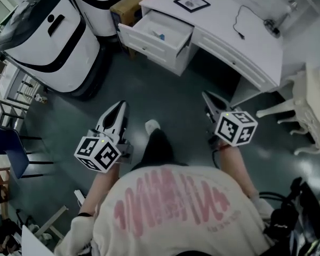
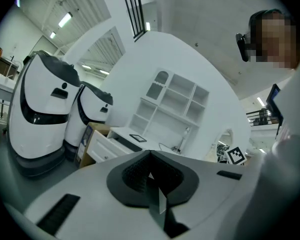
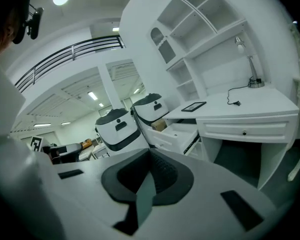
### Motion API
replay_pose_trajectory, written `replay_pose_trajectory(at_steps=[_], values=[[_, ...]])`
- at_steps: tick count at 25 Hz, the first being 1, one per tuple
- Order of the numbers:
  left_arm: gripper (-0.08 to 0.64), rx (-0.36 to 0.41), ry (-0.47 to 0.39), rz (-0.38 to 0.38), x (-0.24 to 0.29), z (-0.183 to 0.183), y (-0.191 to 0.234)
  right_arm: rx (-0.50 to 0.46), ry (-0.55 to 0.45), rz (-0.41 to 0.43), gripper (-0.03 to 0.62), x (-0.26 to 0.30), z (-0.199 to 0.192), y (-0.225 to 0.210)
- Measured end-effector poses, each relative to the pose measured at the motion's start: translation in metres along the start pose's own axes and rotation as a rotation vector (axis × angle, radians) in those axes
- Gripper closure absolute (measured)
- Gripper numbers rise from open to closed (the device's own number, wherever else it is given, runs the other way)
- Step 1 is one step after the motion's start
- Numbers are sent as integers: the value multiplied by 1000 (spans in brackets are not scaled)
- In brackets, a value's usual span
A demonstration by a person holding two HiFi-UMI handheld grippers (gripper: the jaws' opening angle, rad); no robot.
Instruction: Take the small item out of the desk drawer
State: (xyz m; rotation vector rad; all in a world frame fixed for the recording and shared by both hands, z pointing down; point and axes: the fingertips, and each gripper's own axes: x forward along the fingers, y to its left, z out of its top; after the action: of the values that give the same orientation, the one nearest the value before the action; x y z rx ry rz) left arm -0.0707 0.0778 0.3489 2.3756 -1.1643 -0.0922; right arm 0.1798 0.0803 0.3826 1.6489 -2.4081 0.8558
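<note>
The white desk (image 1: 256, 52) stands ahead of me, with its left drawer (image 1: 149, 42) pulled open. A small blue item (image 1: 159, 36) lies on the drawer's floor. Both grippers hang low over the dark floor, well short of the drawer. My left gripper (image 1: 119, 105) is shut and holds nothing. My right gripper (image 1: 207, 96) is shut and empty too. In the left gripper view the closed left gripper (image 2: 151, 155) points toward the open drawer (image 2: 106, 149). In the right gripper view the closed right gripper (image 3: 149, 152) aims at the drawer (image 3: 172, 134), whose inside is hidden.
Two large white-and-black machines (image 1: 48, 36) stand left of the desk, with a cardboard box (image 1: 129, 7) behind the drawer. A framed picture (image 1: 192, 2) and a lamp with its cable (image 1: 272, 23) sit on the desk. A white chair (image 1: 301, 108) is at right, a blue chair (image 1: 5, 148) at left.
</note>
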Motion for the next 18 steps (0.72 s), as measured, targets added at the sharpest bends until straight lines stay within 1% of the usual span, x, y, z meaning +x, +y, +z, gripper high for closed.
replay_pose_trajectory(at_steps=[2, 4, 7, 11, 13, 14, 16, 18], values=[[532, 5, -10, -7, 36, 19, 14, -7, -4, -22, 575, 25, 25, -19], [532, 4, -22, -10, 68, 43, 31, -14, -22, -21, 575, 56, 57, -30], [532, 6, -35, -4, 109, 81, 59, -15, -57, 13, 575, 106, 104, -34], [532, 39, -53, -10, 156, 121, 91, -3, -124, 65, 575, 164, 156, -35], [532, 42, -62, -4, 177, 131, 106, 3, -136, 69, 575, 186, 167, -40], [532, 32, -66, 3, 186, 133, 114, 7, -132, 70, 575, 196, 169, -44], [532, 0, -61, 26, 203, 132, 129, 18, -108, 73, 575, 214, 166, -50], [532, -29, -35, 49, 219, 126, 141, 24, -71, 77, 575, 232, 161, -56]])
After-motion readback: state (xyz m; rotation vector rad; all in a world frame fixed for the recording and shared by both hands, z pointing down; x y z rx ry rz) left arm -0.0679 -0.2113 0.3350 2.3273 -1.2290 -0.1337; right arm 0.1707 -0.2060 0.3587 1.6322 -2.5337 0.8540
